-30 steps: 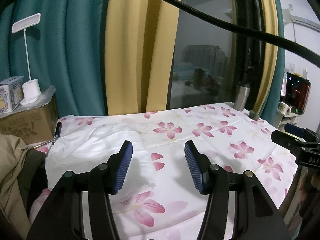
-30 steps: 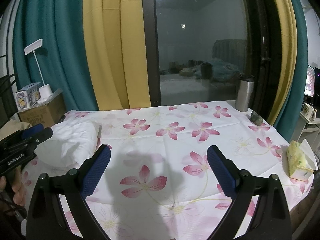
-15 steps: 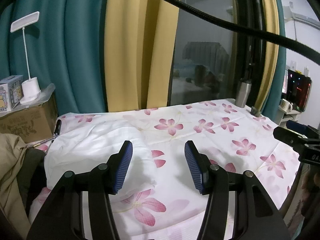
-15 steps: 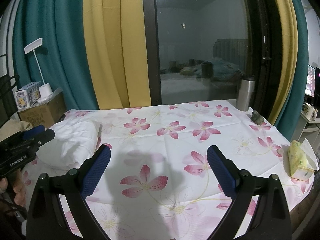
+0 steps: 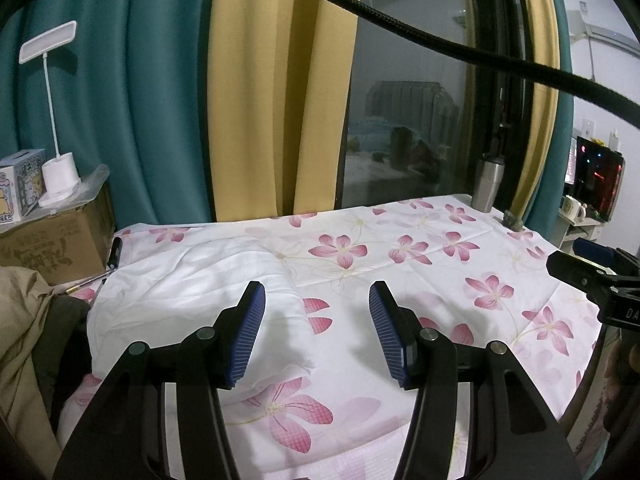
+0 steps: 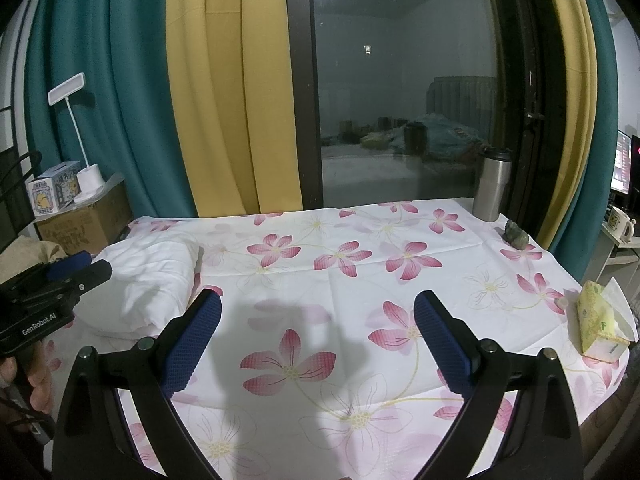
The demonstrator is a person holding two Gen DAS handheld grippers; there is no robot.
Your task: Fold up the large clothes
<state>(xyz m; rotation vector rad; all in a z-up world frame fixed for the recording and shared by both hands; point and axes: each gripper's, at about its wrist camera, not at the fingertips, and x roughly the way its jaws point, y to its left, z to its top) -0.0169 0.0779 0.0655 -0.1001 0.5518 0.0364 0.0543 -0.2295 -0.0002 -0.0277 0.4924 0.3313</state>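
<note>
A folded white garment (image 5: pixel 192 280) (image 6: pixel 156 280) lies on the left part of the table (image 5: pixel 440 264) (image 6: pixel 360 264), which is covered with a white cloth printed with pink flowers. My left gripper (image 5: pixel 316 308) hovers open above the garment's right edge, with nothing between its blue pads. My right gripper (image 6: pixel 318 320) stands open over the middle front of the cloth, to the right of the garment and apart from it. Each gripper shows at the other view's edge, held by a hand.
A steel tumbler (image 6: pixel 492 184) and a small dark figurine (image 6: pixel 516 234) stand at the table's back right. A tissue pack (image 6: pixel 600 320) lies at the right edge. A cardboard box (image 5: pixel 52 240) with a white lamp (image 5: pixel 60 176) sits left. Curtains and a dark window are behind.
</note>
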